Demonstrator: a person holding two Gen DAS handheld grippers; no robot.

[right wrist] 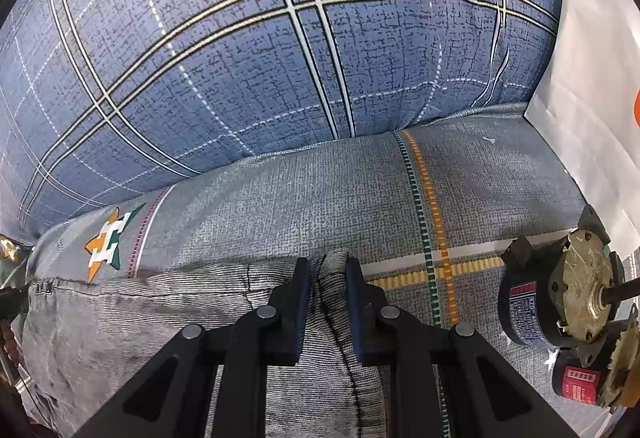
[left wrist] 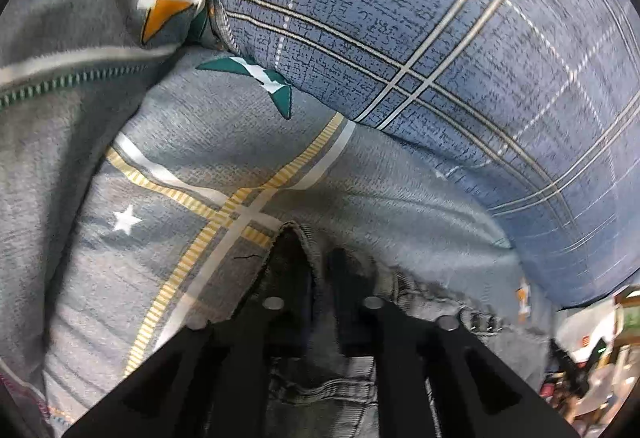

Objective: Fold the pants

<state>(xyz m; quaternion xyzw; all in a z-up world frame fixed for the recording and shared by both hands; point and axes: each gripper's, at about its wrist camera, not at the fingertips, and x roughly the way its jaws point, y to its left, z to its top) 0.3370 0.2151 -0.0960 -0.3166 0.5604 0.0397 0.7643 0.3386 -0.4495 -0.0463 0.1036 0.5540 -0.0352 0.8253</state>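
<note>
Grey denim pants (right wrist: 168, 314) lie on a grey patterned bedsheet (right wrist: 320, 190). In the right wrist view my right gripper (right wrist: 328, 270) is shut on a bunched fold of the pants' edge, which stands up between the two fingers. In the left wrist view my left gripper (left wrist: 316, 258) is shut on the pants (left wrist: 424, 294) at a seamed edge; the cloth pokes up between the fingers and a pocket seam shows below.
A blue plaid pillow (right wrist: 260, 50) lies just beyond both grippers. Two small motors (right wrist: 560, 298) sit on the sheet at the right. A white bag (right wrist: 592, 70) stands at the far right. Another grey patterned cushion (left wrist: 60, 18) is at the left.
</note>
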